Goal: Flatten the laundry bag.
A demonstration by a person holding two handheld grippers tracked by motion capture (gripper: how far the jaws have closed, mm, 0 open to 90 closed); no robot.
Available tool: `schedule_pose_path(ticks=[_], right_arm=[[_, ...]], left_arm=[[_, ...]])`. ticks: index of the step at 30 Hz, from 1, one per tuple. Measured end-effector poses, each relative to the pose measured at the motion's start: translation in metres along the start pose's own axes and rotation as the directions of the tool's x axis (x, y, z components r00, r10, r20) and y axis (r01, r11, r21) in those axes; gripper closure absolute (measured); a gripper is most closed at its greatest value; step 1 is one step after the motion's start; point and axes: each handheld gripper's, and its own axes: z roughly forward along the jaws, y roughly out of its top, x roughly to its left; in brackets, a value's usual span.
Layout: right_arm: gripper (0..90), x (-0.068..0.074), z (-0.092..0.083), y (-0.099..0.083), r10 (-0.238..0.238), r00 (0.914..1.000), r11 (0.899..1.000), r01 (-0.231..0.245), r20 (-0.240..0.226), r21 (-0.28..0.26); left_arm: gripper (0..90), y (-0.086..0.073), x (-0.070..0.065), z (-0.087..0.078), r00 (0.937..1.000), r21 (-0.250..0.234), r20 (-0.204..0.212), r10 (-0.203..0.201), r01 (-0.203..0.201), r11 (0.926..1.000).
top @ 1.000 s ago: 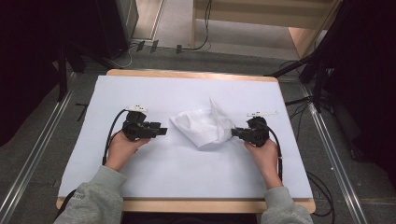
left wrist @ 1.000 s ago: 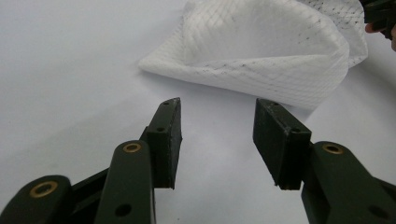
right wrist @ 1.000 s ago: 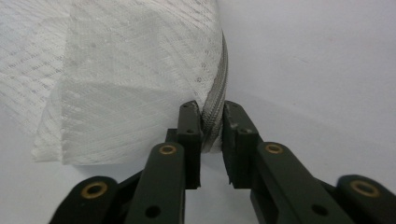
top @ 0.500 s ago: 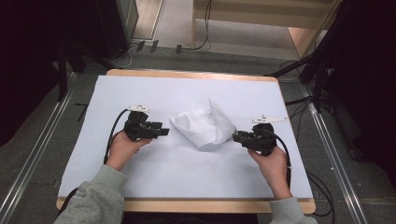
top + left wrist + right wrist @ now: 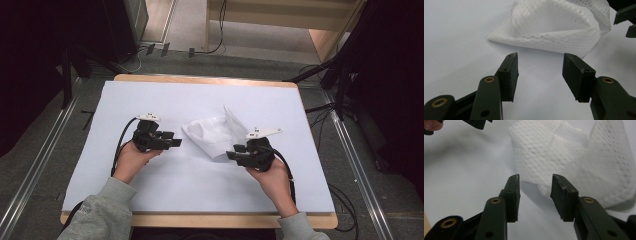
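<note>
The right tool [image 5: 234,155] has let go of the cloth [image 5: 212,135] and drawn back toward the person, its jaws just opening, nothing between them. The left tool's [image 5: 176,140] jaws have opened a little wider.

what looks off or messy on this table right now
The white mesh cloth lies crumpled mid-table, one corner standing up rather than flat. Both the left claw and the right claw are open beside it, with nothing between their jaws. Nothing looks spilled or damaged.
</note>
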Motion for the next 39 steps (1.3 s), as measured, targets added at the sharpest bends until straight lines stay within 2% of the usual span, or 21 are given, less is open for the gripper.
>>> schedule_pose_path(ticks=[1,3,4,8,10,12,14,19,21,24,25,28,29,30,31,34,36,39], right_arm=[[53.0,0.001,0.008,0.002,-0.023,0.9997,1.000,0.023,-0.001,0.000],[51.8,0.001,0.011,0.003,-0.032,0.9995,0.999,0.032,-0.001,0.002],[50.1,0.000,0.019,0.004,-0.046,0.9989,0.999,0.046,0.001,0.013],[45.7,-0.003,0.031,0.006,-0.043,0.9991,0.999,0.042,0.006,0.027],[41.1,-0.009,0.044,0.008,-0.038,0.9993,0.998,0.037,0.009,0.045],[40.2,-0.010,0.047,0.008,-0.033,0.9994,0.998,0.032,0.009,0.052],[37.0,-0.013,0.058,0.009,-0.021,0.9998,0.997,0.020,0.003,0.081],[34.4,-0.014,0.075,0.009,-0.021,0.9998,0.992,0.021,-0.001,0.127],[34.2,-0.013,0.076,0.009,-0.022,0.9998,0.991,0.022,0.002,0.134],[34.2,-0.010,0.083,0.010,-0.043,0.9990,0.989,0.041,0.011,0.145],[35.8,-0.009,0.084,0.010,-0.066,0.9977,0.989,0.063,0.015,0.136],[51.8,0.000,0.087,0.009,-0.140,0.9857,0.982,0.127,0.093,0.141],[56.2,0.001,0.087,0.010,-0.150,0.9842,0.981,0.137,0.094,0.138],[56.2,0.001,0.087,0.010,-0.150,0.9842,0.981,0.137,0.094,0.138],[68.5,0.002,0.087,0.010,-0.143,0.9859,0.982,0.130,0.088,0.135],[82.8,0.006,0.091,0.017,-0.140,0.9882,0.981,0.129,0.064,0.145],[84.5,0.006,0.091,0.018,-0.129,0.9898,0.982,0.118,0.061,0.149],[86.7,0.007,0.085,0.031,-0.046,0.9986,0.993,0.048,-0.024,0.108]], left_arm=[[47.5,-0.001,0.000,-0.001,1.0000,-0.001,0.001,0.003,-0.003,1.0000],[47.3,-0.002,-0.001,-0.002,1.0000,-0.004,-0.001,0.002,-0.002,1.0000],[47.2,-0.003,-0.001,-0.003,1.0000,-0.006,-0.001,0.002,-0.002,1.0000],[47.0,-0.006,0.000,-0.006,1.0000,-0.006,-0.006,0.000,0.000,1.0000],[46.8,-0.008,0.000,-0.008,0.9999,-0.007,-0.010,-0.004,0.004,1.0000],[46.8,-0.010,0.000,-0.010,0.9999,-0.011,-0.013,-0.008,0.008,0.9999],[46.7,-0.012,0.001,-0.013,0.9997,-0.010,-0.020,-0.010,0.010,0.9999],[46.4,-0.017,0.002,-0.019,0.9993,-0.016,-0.032,-0.021,0.020,0.9997],[46.4,-0.019,0.002,-0.021,0.9991,-0.020,-0.036,-0.023,0.023,0.9996],[46.3,-0.022,0.003,-0.025,0.9986,-0.024,-0.043,-0.031,0.030,0.9992],[46.3,-0.023,0.003,-0.025,0.9983,-0.028,-0.048,-0.033,0.032,0.9991],[46.3,-0.026,0.003,-0.029,0.9974,-0.032,-0.057,-0.044,0.042,0.9986],[46.2,-0.027,0.004,-0.030,0.9974,-0.030,-0.058,-0.043,0.041,0.9987],[46.3,-0.027,0.004,-0.030,0.9974,-0.030,-0.058,-0.043,0.041,0.9987],[46.3,-0.028,0.004,-0.030,0.9971,-0.031,-0.062,-0.045,0.043,0.9986],[46.2,-0.030,0.004,-0.033,0.9967,-0.036,-0.065,-0.049,0.046,0.9983],[46.3,-0.032,0.005,-0.035,0.9961,-0.036,-0.071,-0.052,0.050,0.9981],[46.3,-0.035,0.007,-0.040,0.9947,-0.047,-0.077,-0.068,0.065,0.9968]])
